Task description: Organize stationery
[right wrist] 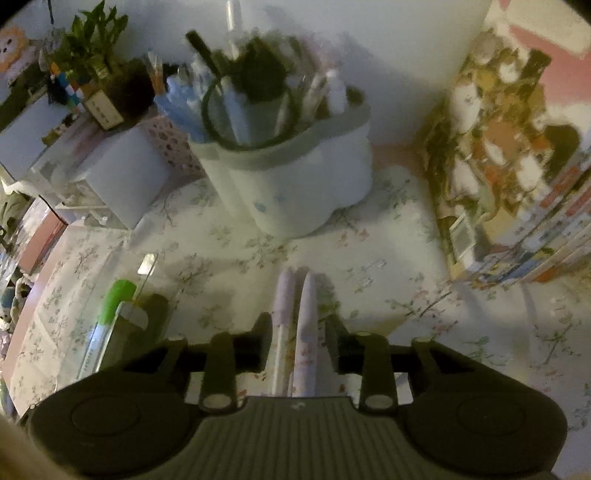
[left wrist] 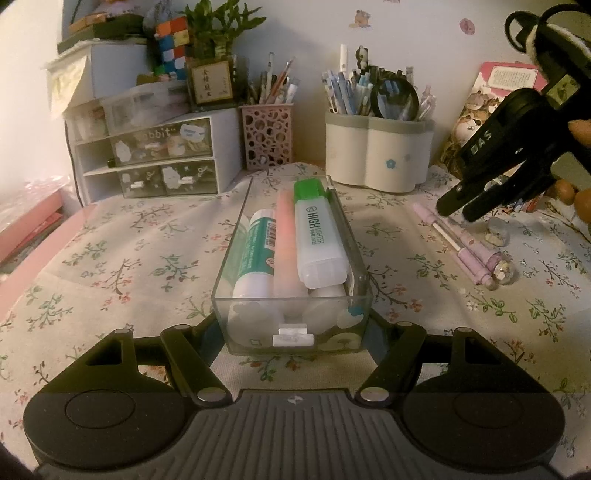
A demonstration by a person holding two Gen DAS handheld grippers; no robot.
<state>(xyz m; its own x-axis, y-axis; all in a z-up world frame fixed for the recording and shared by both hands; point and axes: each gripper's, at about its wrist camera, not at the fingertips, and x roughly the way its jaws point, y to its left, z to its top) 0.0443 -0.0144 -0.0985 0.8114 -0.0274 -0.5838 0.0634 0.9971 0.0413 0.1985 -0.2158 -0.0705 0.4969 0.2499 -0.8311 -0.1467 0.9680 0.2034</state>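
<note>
I am looking at a tabletop covered in a floral cloth, with a pale wall behind it; the clear drawer is sitting in the middle of the cloth, and I take it as my landmark. Behind the drawer a pink perforated pen cup and a white flower-shaped holder are standing full of pens; behind it to the left a small drawer cabinet is standing beside a potted plant. Inside the drawer a green-capped highlighter is lying on top of a glue stick and a pink marker.

My left gripper is clamping the drawer's near end, jaws pressing both side walls. My right gripper is tilting down over two purple pens, right of the drawer; its jaws are standing apart on either side of the pens, not pressing them.
</note>
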